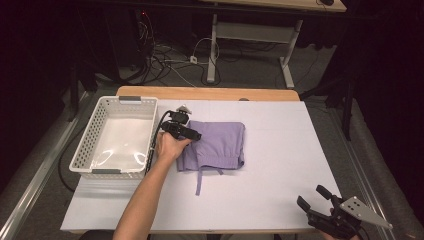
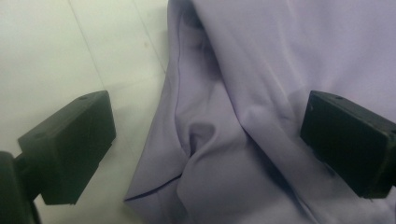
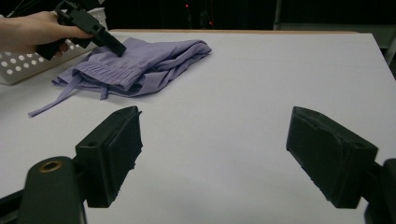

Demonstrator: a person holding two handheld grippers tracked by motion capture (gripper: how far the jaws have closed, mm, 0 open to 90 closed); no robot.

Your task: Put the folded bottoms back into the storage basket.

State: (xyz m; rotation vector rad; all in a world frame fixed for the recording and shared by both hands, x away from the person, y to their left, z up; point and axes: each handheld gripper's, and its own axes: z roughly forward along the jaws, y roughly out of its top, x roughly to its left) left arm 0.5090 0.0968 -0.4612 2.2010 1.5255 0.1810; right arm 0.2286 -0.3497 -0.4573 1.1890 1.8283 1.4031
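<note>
A folded lilac garment [image 1: 220, 142] with a drawstring [image 1: 198, 182] lies on the white table cover, just right of the basket. My left gripper [image 1: 195, 134] is at the garment's left edge, pointing right and low over it. In the left gripper view the left gripper [image 2: 205, 140] is open, one jaw over the bare table and the other over the cloth [image 2: 261, 70], whose wrinkled edge lies between them unpressed. My right gripper [image 1: 311, 196] hovers open at the near right corner with nothing between its jaws [image 3: 212, 154]; from there the garment [image 3: 140, 60] and the left gripper [image 3: 112, 45] show far off.
A white perforated basket [image 1: 82, 150] stands empty at the table's left side, close to my left hand. The white cover [image 1: 290, 145] spreads right of the garment. Behind the table's wooden far edge are floor cables and another desk's legs.
</note>
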